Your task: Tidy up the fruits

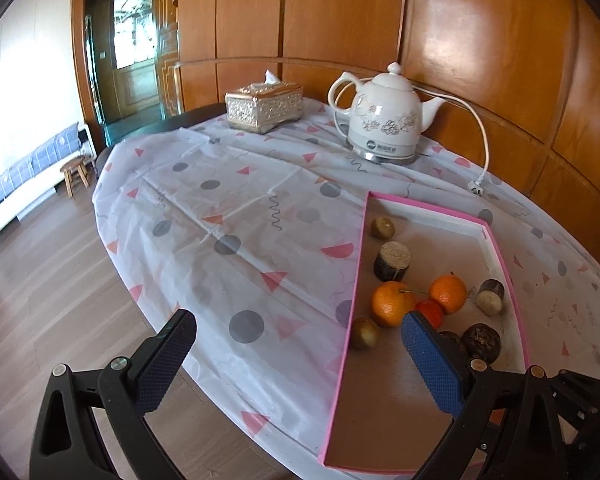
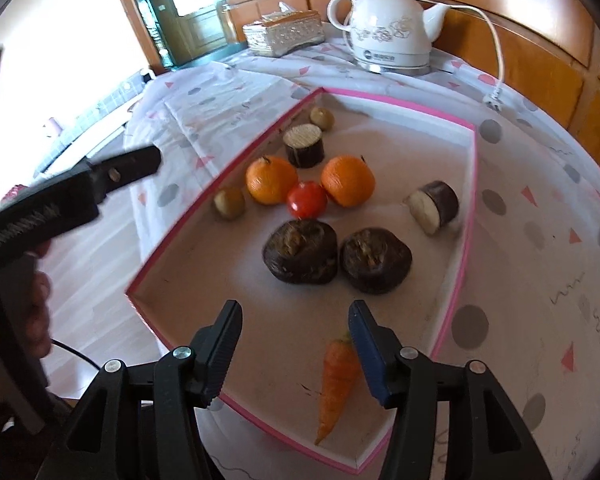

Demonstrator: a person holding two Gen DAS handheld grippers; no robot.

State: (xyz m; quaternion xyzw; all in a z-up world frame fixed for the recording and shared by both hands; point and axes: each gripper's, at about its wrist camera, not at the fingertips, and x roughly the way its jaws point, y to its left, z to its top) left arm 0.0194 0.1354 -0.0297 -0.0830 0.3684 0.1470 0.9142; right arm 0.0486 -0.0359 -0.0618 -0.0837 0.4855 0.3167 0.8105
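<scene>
While the right gripper [image 2: 296,344] hung spread and empty over the near end of the pink-rimmed tray [image 2: 466,216], the carrot [image 2: 336,380] lay just beside its blue right finger, long axis running toward the near corner, tip nearest. Left gripper [image 1: 296,360], also spread, sat farther off at the tray's left rim.

A thin, creased cloth [image 1: 228,216] with a faint sheen covers the table. The tray [image 2: 466,216] looks like matt cardboard, pink-edged. The kettle [image 1: 384,120] is glossy white ceramic on a shiny metal base. Two oranges [image 2: 271,180] have dimpled peel; the tomato [image 2: 307,199] is smooth and glossy. Far wall panels [image 1: 480,40] are polished wood.
</scene>
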